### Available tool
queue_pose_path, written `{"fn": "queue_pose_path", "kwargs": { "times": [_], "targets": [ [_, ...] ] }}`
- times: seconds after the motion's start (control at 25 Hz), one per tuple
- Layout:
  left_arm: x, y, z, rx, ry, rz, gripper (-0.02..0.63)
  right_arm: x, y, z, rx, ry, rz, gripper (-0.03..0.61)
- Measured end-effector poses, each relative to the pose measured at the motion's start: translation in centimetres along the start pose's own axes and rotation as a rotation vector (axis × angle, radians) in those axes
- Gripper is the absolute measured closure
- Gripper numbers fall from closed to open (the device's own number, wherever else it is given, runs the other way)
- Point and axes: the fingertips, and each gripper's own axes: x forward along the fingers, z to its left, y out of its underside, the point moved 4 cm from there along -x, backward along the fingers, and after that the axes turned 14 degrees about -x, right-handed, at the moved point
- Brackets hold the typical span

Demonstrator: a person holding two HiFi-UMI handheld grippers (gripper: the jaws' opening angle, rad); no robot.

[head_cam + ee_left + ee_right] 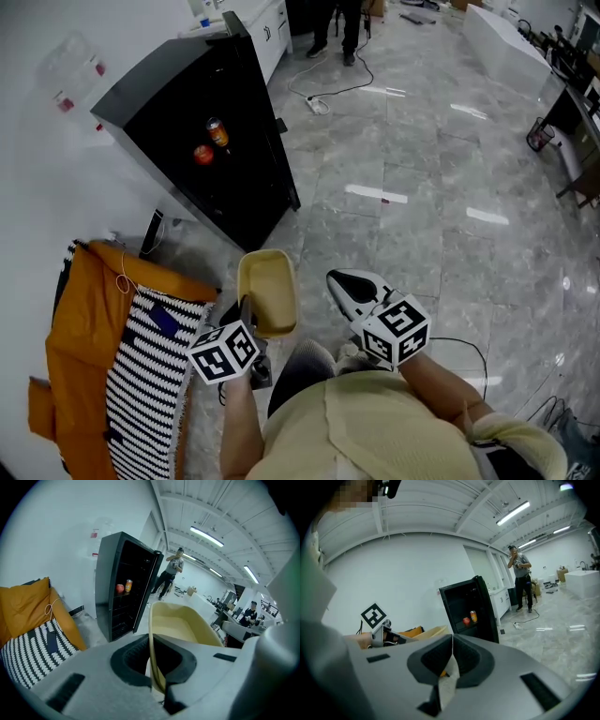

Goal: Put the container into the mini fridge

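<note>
Container (267, 291): a pale yellow open tub, nothing seen inside. It is held off the floor in front of the fridge (187, 122), well apart from it and short of its open front. Left gripper (246, 317) carries it. The jaws are clamped on the near wall of the tub, one inside the rim and one outside, and the tub juts ahead of them toward the fridge. Right gripper (339, 281) hangs in front of the fridge too, just beside the container and not touching it; its jaws are pressed together with nothing between them. The fridge door (277, 141) stands swung open. On one shelf inside sit a red round item (203, 155) and a can (217, 133); the other shelves are too dark to read. Beside the fridge, against the wall, lie an orange cushion (84, 309) and a striped cloth (145, 375). Beyond the fridge a person (337, 28) stands on the tiled floor, and a cable (328, 94) runs nearby. Progress, as judged: the grasp is done and the door is open, so access is ready. What is left is to carry the container to the fridge, level it onto a shelf away from the can and the red item, release it and pull the jaws back. About a third of the task looks done.
</note>
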Motion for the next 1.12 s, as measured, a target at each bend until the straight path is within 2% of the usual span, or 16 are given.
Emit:
{"fn": "queue_pose_path", "kwargs": {
  "times": [0.36,0.6,1.12],
  "targets": [
    [2.8,-1.4,0.9,0.005,-0.006,0.023,0.592,2.7,0.3,-1.4,0.009,0.013,0.018,0.549],
    [5.4,-4.5,1.7,0.000,0.015,0.008,0.592,6.5,-0.8,-2.8,-0.006,0.025,0.022,0.549],
    [11.2,-9.3,2.8,0.005,0.036,0.059,0.592,13.8,-2.4,-5.9,-0.007,0.032,0.056,0.548]
  ]
}}
